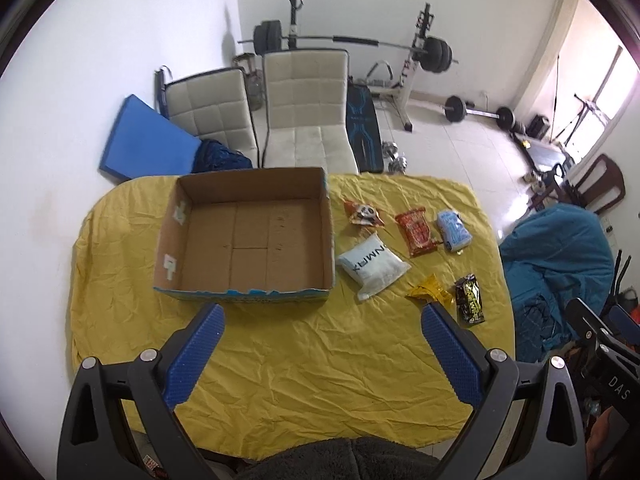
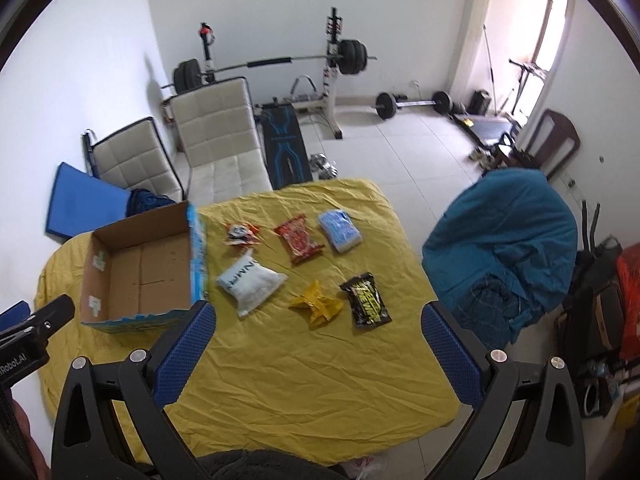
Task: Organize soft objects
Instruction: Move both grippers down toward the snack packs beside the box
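Note:
An empty cardboard box (image 1: 244, 240) (image 2: 140, 268) sits on the yellow tablecloth (image 1: 304, 360) (image 2: 312, 368). To its right lie several soft packs: a white pouch (image 1: 372, 266) (image 2: 250, 280), an orange snack bag (image 1: 363, 214) (image 2: 241, 233), a red packet (image 1: 416, 230) (image 2: 299, 239), a light blue pack (image 1: 453, 230) (image 2: 340, 229), a yellow wrapper (image 1: 430, 290) (image 2: 316, 304) and a black packet (image 1: 470, 299) (image 2: 366, 300). My left gripper (image 1: 323, 316) hangs open in front of the box. My right gripper (image 2: 319, 314) is open above the cloth, short of the yellow wrapper. Neither holds anything.
Two cream chairs (image 1: 308, 108) (image 2: 220, 140) stand behind the table, with a blue mat (image 1: 140, 140) and a barbell rack (image 1: 420, 48) further back. A teal-covered chair (image 1: 560, 264) (image 2: 508, 248) stands at the table's right. Dark fleece (image 1: 340, 460) lies at the near edge.

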`<state>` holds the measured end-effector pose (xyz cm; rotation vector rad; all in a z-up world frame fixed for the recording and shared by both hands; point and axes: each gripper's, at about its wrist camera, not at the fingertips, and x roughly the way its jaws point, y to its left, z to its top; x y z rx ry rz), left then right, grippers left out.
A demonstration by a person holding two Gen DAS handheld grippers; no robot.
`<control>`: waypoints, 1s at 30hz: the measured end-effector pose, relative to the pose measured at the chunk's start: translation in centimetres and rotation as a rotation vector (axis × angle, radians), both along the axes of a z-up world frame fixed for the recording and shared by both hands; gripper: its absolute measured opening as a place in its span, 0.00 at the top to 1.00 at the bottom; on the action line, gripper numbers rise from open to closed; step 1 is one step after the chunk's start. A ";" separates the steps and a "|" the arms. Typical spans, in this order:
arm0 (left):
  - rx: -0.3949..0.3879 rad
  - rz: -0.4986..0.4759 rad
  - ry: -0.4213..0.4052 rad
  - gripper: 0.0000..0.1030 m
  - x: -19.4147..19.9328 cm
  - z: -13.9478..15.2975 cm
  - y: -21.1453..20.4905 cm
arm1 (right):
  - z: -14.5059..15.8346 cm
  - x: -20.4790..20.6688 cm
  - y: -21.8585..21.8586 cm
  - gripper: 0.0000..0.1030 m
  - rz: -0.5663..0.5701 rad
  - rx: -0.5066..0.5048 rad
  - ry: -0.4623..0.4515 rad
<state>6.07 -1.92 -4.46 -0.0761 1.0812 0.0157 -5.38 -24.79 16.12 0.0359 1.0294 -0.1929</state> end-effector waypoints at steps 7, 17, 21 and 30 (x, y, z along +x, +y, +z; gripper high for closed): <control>-0.021 -0.072 0.148 0.02 7.0 -6.7 -4.5 | -7.9 5.8 -6.7 0.00 -0.086 0.046 0.165; -0.061 -0.078 0.418 0.02 17.1 -19.0 -8.9 | -25.0 15.1 -12.9 0.00 -0.119 0.068 0.451; -0.112 -0.013 0.564 0.02 21.2 -24.2 -9.6 | -30.0 16.4 -15.0 0.00 -0.118 0.054 0.523; -0.052 0.087 0.765 0.02 25.1 -32.6 -10.9 | -34.9 17.1 -15.9 0.00 -0.079 0.045 0.574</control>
